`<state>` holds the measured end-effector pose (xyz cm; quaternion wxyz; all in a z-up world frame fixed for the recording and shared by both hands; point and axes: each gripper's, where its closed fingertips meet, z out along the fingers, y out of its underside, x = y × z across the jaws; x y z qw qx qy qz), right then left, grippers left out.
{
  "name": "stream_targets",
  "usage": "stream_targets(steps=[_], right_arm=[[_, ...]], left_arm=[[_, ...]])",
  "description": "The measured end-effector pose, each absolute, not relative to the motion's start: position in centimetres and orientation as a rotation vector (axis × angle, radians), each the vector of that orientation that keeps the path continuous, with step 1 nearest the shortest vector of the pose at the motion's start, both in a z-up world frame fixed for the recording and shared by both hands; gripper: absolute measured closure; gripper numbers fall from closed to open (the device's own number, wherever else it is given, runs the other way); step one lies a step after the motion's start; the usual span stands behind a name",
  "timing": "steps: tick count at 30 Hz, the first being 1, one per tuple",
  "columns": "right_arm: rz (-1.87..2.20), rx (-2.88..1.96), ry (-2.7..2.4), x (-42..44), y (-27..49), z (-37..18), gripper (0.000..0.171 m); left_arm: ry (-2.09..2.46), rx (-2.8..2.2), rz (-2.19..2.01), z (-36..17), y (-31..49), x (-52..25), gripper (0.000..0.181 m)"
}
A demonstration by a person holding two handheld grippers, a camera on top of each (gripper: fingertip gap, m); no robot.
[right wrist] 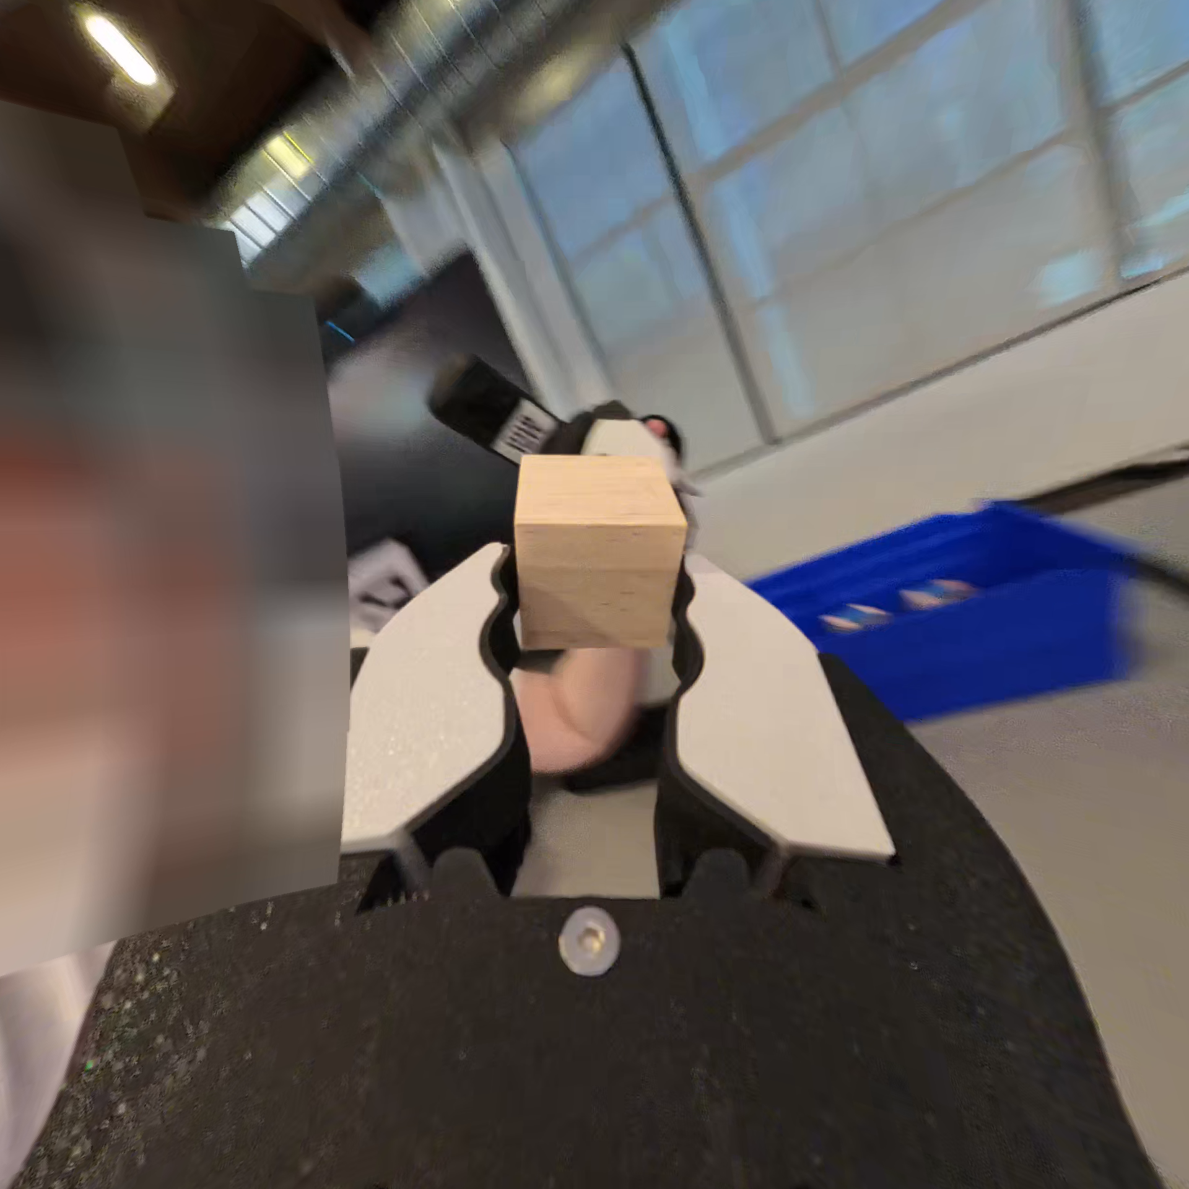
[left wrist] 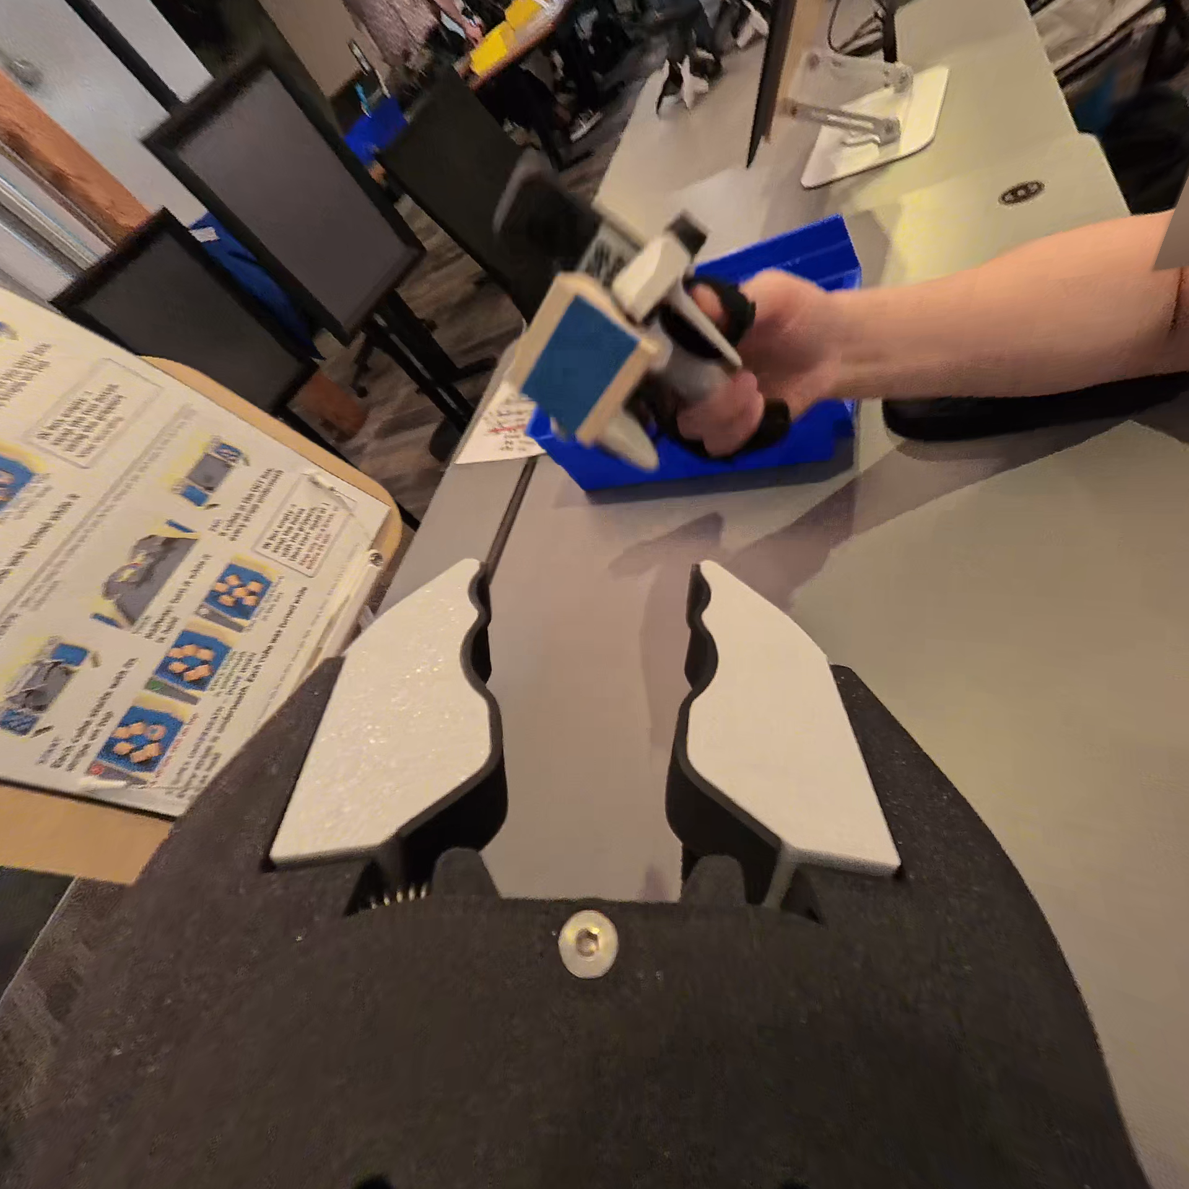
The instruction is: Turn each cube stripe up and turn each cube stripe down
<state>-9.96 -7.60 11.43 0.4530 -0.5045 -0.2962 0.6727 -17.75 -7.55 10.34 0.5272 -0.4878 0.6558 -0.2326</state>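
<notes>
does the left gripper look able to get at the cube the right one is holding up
Probably yes. The left gripper is open and empty, and only bare table lies between it and the cube, held in the air by the right gripper. Only the cube's blue face is exposed.

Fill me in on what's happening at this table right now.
A person is working with two handheld grippers over a grey table. The right gripper is shut on a wooden cube and holds it up in the air; from the left wrist view the cube shows a blue face. The left gripper is open and holds nothing, low over the table. A blue bin sits behind, and a printed instruction sheet lies to the left.
</notes>
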Motion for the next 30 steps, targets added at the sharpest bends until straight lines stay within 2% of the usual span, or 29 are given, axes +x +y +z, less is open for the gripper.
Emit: stream_targets(steps=[2, 5, 8, 13, 18, 30], right_arm=[[1.202, -1.485, -0.752, -5.9, -5.6, 11.0, 0.126], [0.42, -1.882, -0.494, 5.8, -1.8, 7.9, 0.126], [0.008, -2.097, -0.186, 16.6, -1.5, 5.1, 0.125], [-0.086, -2.422, 0.116, 23.8, -1.7, -2.8, 0.125], [-0.218, -2.67, 0.259, 27.1, -1.8, -9.6, 0.125], [-0.343, -2.796, 0.308, 28.3, -1.8, -12.7, 0.125]], left_arm=[[1.531, -1.157, -0.542, 11.2, -7.3, -18.6, 0.125], [1.512, -1.164, -0.526, 11.6, -7.1, -19.1, 0.127], [1.53, -1.179, -0.511, 11.1, -7.0, -19.0, 0.128], [1.578, -1.222, -0.458, 9.5, -6.7, -18.2, 0.127], [1.637, -1.246, -0.429, 8.0, -6.7, -17.5, 0.127], [1.671, -1.273, -0.404, 6.8, -6.1, -17.4, 0.13]])
